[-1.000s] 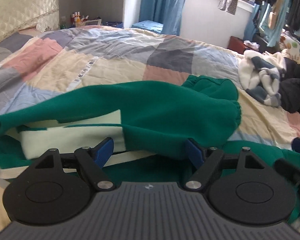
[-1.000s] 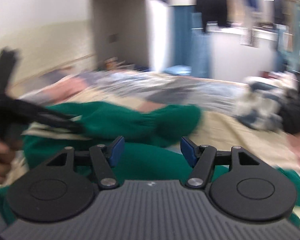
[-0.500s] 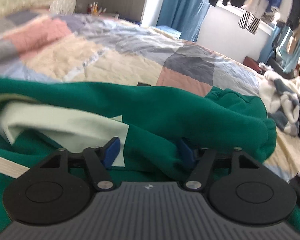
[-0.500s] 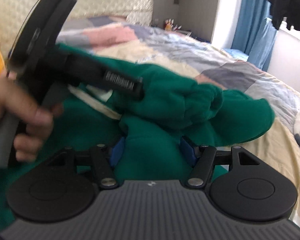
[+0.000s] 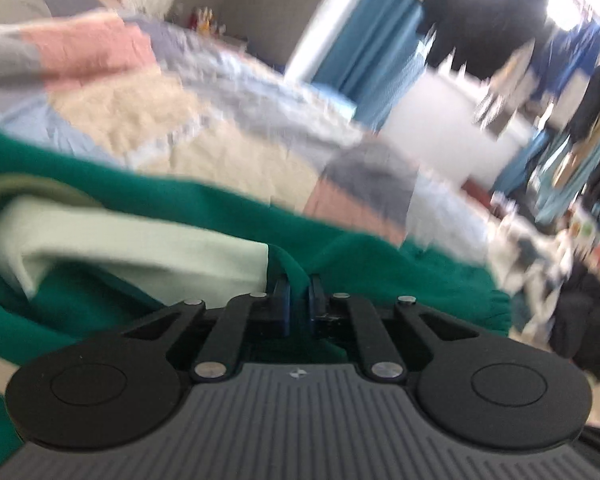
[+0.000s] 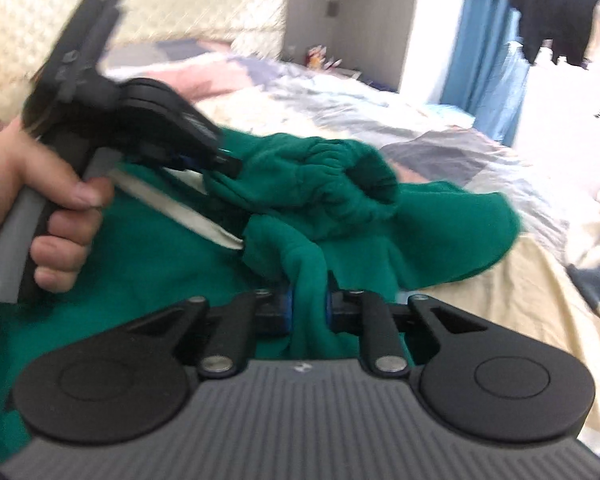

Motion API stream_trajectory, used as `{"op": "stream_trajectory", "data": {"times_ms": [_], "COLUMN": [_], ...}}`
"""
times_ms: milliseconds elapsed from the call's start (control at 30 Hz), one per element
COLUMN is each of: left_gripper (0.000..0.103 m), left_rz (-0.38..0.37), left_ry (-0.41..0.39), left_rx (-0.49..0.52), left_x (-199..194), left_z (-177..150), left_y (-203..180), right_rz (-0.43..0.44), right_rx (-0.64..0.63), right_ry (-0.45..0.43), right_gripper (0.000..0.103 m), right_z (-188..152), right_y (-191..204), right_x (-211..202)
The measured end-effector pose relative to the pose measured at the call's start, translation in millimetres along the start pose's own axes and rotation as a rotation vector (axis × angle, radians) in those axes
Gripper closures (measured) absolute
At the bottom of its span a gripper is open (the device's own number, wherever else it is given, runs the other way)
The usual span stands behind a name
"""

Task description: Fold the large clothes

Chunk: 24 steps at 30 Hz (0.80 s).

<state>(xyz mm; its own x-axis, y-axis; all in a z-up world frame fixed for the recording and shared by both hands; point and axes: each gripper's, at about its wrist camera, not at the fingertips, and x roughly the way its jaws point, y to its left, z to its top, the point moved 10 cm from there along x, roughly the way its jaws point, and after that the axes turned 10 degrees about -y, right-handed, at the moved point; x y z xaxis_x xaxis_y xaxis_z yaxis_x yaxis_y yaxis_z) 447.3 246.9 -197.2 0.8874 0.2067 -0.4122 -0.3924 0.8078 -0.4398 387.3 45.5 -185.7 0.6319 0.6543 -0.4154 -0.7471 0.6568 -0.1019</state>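
Surface: a bed covered by a patchwork quilt [image 5: 228, 148] in pink, grey, pale blue and cream blocks; fabric is wrinkled. A quilted cream headboard [image 6: 172, 4] stands behind it in the right wrist view. Small bottles [image 6: 318, 58] sit in a recess at the far corner, too blurred to identify.

Room: blue curtains [image 5: 364, 64] hang beside a white wall section. Dark and light garments hang on a rail [image 5: 496, 28] by a bright window. A loose heap of white, grey and dark laundry [image 5: 548, 256] lies at the far right edge of the bed.

Task item: a green sweatshirt [image 6: 440, 224] with a cream panel [image 5: 148, 252] lies bunched on the near part of the quilt, one cuffed sleeve end raised and crumpled.

Left gripper [image 5: 298, 300]: jaws drawn nearly together, clamped on a ridge of green fabric beside the cream panel. In the right wrist view its tips bite the sweatshirt near the cream strip; the person's left hand [image 6: 40, 208] grips its handle.

Right gripper [image 6: 308, 304]: jaws clenched on a fold of the same green cloth, which rises between the blue pads [image 6: 286, 304]

Both views are motion-blurred
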Motion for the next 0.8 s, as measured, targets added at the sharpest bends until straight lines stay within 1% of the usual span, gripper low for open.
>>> {"op": "stream_trajectory", "data": {"times_ms": [100, 200, 267, 333, 400, 467, 500, 567, 633, 700, 733, 767, 800], "left_gripper": [0.094, 0.094, 0.094, 0.094, 0.094, 0.094, 0.094, 0.094, 0.094, 0.093, 0.091, 0.083, 0.078], "left_rz": [0.031, 0.089, 0.127, 0.166, 0.221, 0.281, 0.294, 0.316, 0.331, 0.340, 0.337, 0.332, 0.324], "left_ry": [-0.081, -0.145, -0.171, -0.178, -0.177, -0.164, -0.150, -0.113, -0.080, -0.052, -0.041, -0.029, -0.017], "left_rx": [-0.031, -0.083, -0.109, -0.150, -0.181, -0.190, -0.193, -0.188, -0.173, -0.144, -0.134, -0.129, -0.130], "left_x": [-13.6, -26.6, -32.6, -37.3, -38.6, -34.1, -31.7, -24.2, -19.8, -15.2, -14.0, -13.5, -12.8], "left_z": [26.1, 44.9, 53.4, 58.2, 59.6, 58.4, 56.6, 49.5, 41.1, 35.4, 33.7, 30.9, 29.3], "left_y": [11.7, 32.4, 46.5, 60.9, 76.7, 93.3, 98.9, 107.2, 111.8, 108.7, 106.3, 104.2, 102.7], "right_rz": [-0.045, -0.102, -0.143, -0.189, -0.231, -0.272, -0.285, -0.273, -0.253, -0.233, -0.228, -0.225, -0.217], "right_rx": [0.062, 0.147, 0.206, 0.264, 0.315, 0.391, 0.449, 0.566, 0.665, 0.702, 0.703, 0.707, 0.714], "right_ry": [-0.035, -0.068, -0.086, -0.092, -0.080, -0.049, -0.022, 0.037, 0.083, 0.097, 0.089, 0.078, 0.067], "right_gripper": [0.087, 0.087, 0.087, 0.087, 0.087, 0.087, 0.087, 0.086, 0.086, 0.085, 0.082, 0.080, 0.080], "right_z": [4.3, 3.7, 0.6, -5.9, -15.0, -32.5, -43.7, -69.0, -86.7, -91.0, -89.3, -87.0, -83.9], "right_y": [-12.7, -25.0, -31.6, -38.3, -43.7, -47.8, -50.4, -51.9, -55.4, -58.1, -58.5, -59.0, -58.9], "right_x": [-23.5, -44.4, -61.3, -79.5, -94.1, -101.3, -98.6, -100.3, -94.3, -93.1, -93.6, -94.8, -94.7]}}
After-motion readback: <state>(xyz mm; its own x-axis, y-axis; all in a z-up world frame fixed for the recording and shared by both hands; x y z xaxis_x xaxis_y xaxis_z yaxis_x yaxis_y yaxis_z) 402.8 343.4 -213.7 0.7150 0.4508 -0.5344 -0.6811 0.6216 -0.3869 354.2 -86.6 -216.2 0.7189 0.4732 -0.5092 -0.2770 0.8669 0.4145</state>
